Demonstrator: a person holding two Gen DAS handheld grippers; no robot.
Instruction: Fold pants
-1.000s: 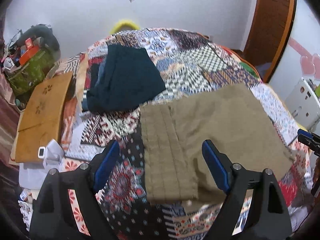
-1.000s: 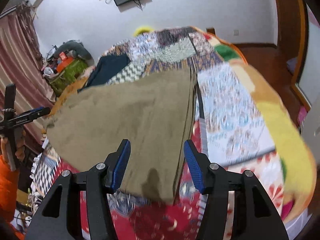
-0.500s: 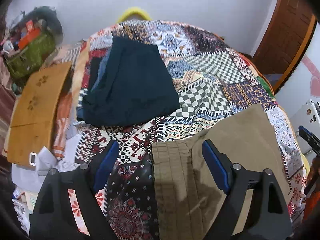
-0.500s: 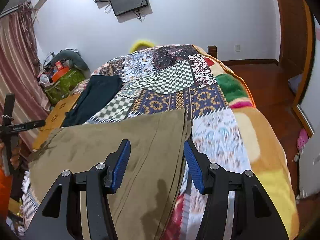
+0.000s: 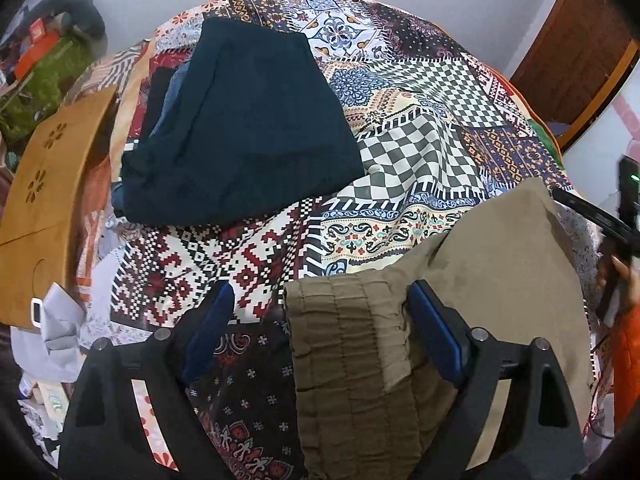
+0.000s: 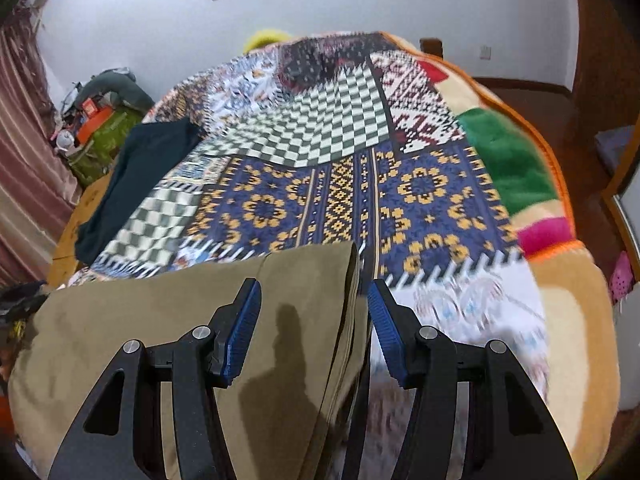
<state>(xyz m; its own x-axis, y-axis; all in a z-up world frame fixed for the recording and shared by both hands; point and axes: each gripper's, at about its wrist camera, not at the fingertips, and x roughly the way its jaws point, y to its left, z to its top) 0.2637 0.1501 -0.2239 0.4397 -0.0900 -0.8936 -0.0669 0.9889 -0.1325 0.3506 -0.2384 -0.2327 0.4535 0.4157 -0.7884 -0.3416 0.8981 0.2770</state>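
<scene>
Olive-brown pants (image 5: pixel 492 276) lie folded on the patchwork bedspread (image 5: pixel 420 128). In the left wrist view the gathered elastic waistband (image 5: pixel 348 344) lies between the blue pads of my open left gripper (image 5: pixel 320 316). In the right wrist view the pants (image 6: pixel 168 332) spread left, their folded leg-end edge (image 6: pixel 352 300) between the pads of my open right gripper (image 6: pixel 314 312). Neither gripper is closed on the cloth. The right gripper shows at the far right of the left wrist view (image 5: pixel 592 216).
A folded dark teal garment (image 5: pixel 244 128) lies on the bed beyond the pants, also in the right wrist view (image 6: pixel 136 184). A wooden board (image 5: pixel 44 184) and clutter are on the left. The bed's right edge drops to a wooden floor (image 6: pixel 520 92).
Both grippers have moved forward and lower over the bed. The pants now sit nearer and lower in both views, with waistband and leg end between the open pads.
</scene>
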